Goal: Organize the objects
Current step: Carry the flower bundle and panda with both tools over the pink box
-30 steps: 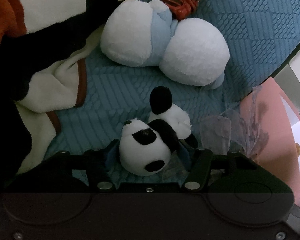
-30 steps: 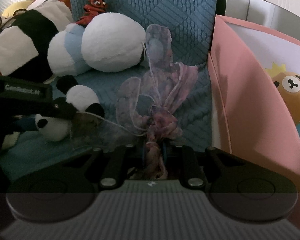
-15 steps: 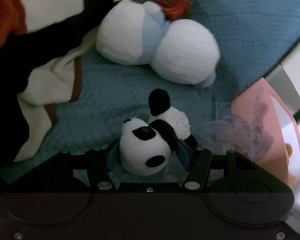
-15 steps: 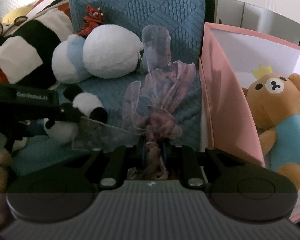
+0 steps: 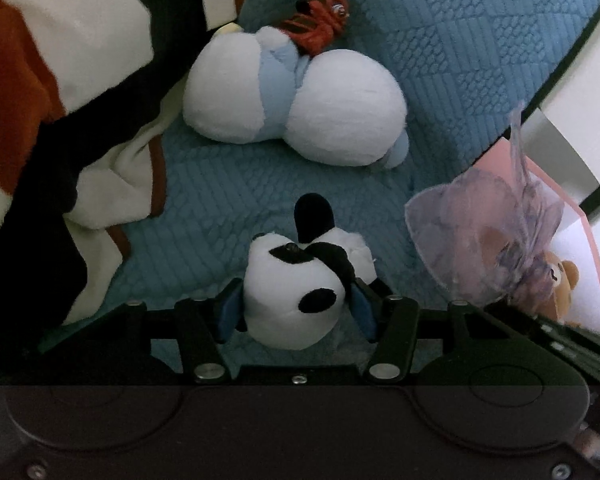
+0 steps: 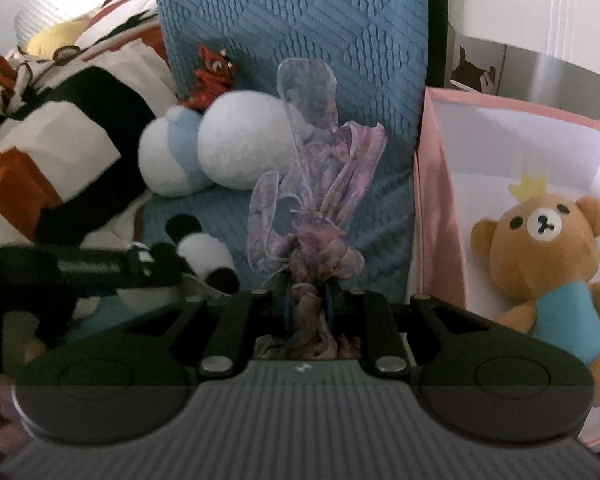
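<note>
My left gripper (image 5: pixel 296 312) is shut on a small black-and-white panda plush (image 5: pixel 300 280) and holds it just above the blue quilted cover (image 5: pixel 440 40). The panda also shows in the right wrist view (image 6: pixel 204 256), with the left gripper (image 6: pixel 156 268) around it. My right gripper (image 6: pixel 306 304) is shut on a sheer purple ribbon bow (image 6: pixel 320 184), held upright beside the pink box (image 6: pixel 436 216). The bow also shows at the right of the left wrist view (image 5: pixel 488 240), in front of the box.
A brown teddy bear in a blue shirt (image 6: pixel 552 264) lies in the pink box. A white and light-blue plush (image 5: pixel 296 96) and a small red tiger toy (image 5: pixel 320 28) lie on the cover. A striped blanket (image 5: pixel 60 100) is heaped at the left.
Both grippers have lifted and moved right toward the pink box with their objects. The bear inside the box has come into full view.
</note>
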The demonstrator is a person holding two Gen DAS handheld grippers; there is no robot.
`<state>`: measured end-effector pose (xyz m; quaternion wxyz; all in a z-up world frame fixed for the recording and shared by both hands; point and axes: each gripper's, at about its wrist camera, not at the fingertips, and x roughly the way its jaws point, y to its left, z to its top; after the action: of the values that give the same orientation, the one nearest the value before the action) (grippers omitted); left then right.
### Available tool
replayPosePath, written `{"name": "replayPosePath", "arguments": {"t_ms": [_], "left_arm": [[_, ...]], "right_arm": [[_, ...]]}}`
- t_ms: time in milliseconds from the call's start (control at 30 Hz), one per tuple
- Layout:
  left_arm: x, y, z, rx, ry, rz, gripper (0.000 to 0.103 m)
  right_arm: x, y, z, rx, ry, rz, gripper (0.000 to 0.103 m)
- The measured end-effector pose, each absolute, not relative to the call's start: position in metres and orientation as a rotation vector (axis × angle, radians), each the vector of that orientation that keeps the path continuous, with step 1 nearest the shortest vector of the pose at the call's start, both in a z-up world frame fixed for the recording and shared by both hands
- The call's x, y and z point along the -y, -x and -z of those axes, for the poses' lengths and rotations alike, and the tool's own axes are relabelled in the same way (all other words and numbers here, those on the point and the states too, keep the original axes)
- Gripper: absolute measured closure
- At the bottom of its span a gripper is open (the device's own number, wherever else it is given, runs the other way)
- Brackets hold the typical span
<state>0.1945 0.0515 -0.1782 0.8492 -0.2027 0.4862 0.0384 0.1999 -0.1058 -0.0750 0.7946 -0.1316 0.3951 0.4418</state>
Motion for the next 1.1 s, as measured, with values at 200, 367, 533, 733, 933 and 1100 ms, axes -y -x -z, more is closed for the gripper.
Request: {"name": "replayPosePath", "arguments": {"t_ms": [200, 367, 533, 733, 933, 1100], "left_arm": [[-0.047, -0.199, 0.163, -1.045, 0.414, -0.073, 0.050], [-0.039, -0.205, 0.146, -1.049, 0.380, -0.059, 0.050], [-0.031, -0.213, 0.123, -1.024, 0.388, -0.026, 0.051], [-0.011, -0.226, 0.089, -0.979, 0.347, 0.013, 0.051], [0.007, -0.239, 0.060, -0.927, 0.365, 0.042, 0.054], [0.032, -0.246, 0.043, -0.901, 0.350, 0.080, 0.054]], "right_arm": [[0.115, -0.208, 0.052, -0.846, 0.264, -0.961, 0.084], [0.125, -0.225, 0.031, -0.815, 0.254, -0.919, 0.084], [0.129, -0.233, 0.013, -0.782, 0.254, -0.932, 0.084], [0.134, -0.242, -0.013, -0.747, 0.234, -0.940, 0.084], [0.145, -0.257, -0.036, -0.724, 0.201, -0.928, 0.084], [0.158, -0.271, -0.050, -0.693, 0.192, -0.908, 0.084]]}}
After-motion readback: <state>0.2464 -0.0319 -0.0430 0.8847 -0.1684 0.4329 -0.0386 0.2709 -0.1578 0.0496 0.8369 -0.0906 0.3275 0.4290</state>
